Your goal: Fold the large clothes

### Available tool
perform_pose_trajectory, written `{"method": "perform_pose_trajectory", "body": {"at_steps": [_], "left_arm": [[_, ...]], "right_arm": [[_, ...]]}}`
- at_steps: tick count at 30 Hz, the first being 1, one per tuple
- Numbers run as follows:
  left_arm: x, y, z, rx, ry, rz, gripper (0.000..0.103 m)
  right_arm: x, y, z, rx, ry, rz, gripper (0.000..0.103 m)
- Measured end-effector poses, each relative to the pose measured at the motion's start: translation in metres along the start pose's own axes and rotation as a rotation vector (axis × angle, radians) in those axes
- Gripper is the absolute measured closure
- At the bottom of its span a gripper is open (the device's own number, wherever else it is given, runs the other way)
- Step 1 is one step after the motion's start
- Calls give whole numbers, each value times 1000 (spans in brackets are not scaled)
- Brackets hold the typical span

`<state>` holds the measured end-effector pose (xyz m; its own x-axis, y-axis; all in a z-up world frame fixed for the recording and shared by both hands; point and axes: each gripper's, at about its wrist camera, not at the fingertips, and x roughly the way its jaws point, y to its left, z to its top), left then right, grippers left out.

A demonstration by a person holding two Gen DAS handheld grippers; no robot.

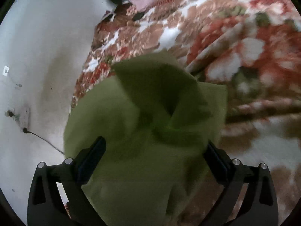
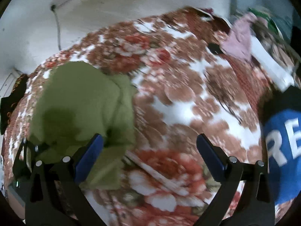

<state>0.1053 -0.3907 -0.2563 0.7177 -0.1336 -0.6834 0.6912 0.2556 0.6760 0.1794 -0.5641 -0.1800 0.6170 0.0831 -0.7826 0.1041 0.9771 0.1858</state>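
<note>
An olive green garment [image 1: 143, 124] lies bunched on a floral bedspread [image 1: 188, 28]. In the left wrist view my left gripper [image 1: 156, 148] is open, its two fingers spread wide with the green cloth lying between them and under them. In the right wrist view the same green garment [image 2: 79, 103] sits at the left. My right gripper [image 2: 149, 143] is open and empty over the bedspread [image 2: 178, 94]; its left finger [image 2: 90, 150] is at the garment's right edge. Both views are motion-blurred.
A white wall [image 1: 37, 56] with a socket and a dark cable [image 1: 43, 137] runs along the bed's left side. A pink cloth [image 2: 239, 41] and a white item lie at the far end. A blue garment with white letters [image 2: 282, 150] lies at the right.
</note>
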Motion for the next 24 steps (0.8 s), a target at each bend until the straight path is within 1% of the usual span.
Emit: {"method": "perform_pose_trajectory", "body": {"at_steps": [2, 3, 5, 6, 8, 9, 11, 12, 13, 15, 18, 21, 24], "left_arm": [[-29, 22, -9, -44, -41, -18, 5], [-45, 40, -16, -87, -65, -21, 5], [-63, 73, -29, -177, -94, -17, 5], [-68, 100, -40, -243, -99, -13, 5], [-60, 140, -58, -348, -96, -23, 5], [-52, 154, -65, -389, -98, -30, 5], [-19, 187, -80, -490, -76, -79, 5], [-5, 196, -85, -523, -69, -100, 5], [12, 205, -89, -556, -68, -137, 5], [40, 213, -90, -593, -78, -214, 5], [78, 198, -89, -602, -55, -323, 5], [105, 183, -101, -636, -14, -361, 5], [121, 180, -124, -666, 42, -386, 4]], "right_arm": [[-1, 16, 12, -16, -17, 34, 5], [-1, 25, 17, -28, -25, 48, 5], [6, 47, 29, -59, -30, 78, 5], [9, 55, 32, -67, -29, 86, 5], [21, 77, 40, -88, -18, 105, 5], [28, 87, 44, -98, -11, 107, 5], [42, 104, 49, -118, 5, 115, 5], [51, 113, 52, -126, 17, 124, 5], [58, 118, 52, -132, 24, 127, 5], [80, 131, 53, -152, 50, 129, 5], [113, 137, 44, -171, 116, 128, 5], [143, 131, 28, -193, 189, 126, 5], [155, 117, 7, -233, 226, 103, 5]]}}
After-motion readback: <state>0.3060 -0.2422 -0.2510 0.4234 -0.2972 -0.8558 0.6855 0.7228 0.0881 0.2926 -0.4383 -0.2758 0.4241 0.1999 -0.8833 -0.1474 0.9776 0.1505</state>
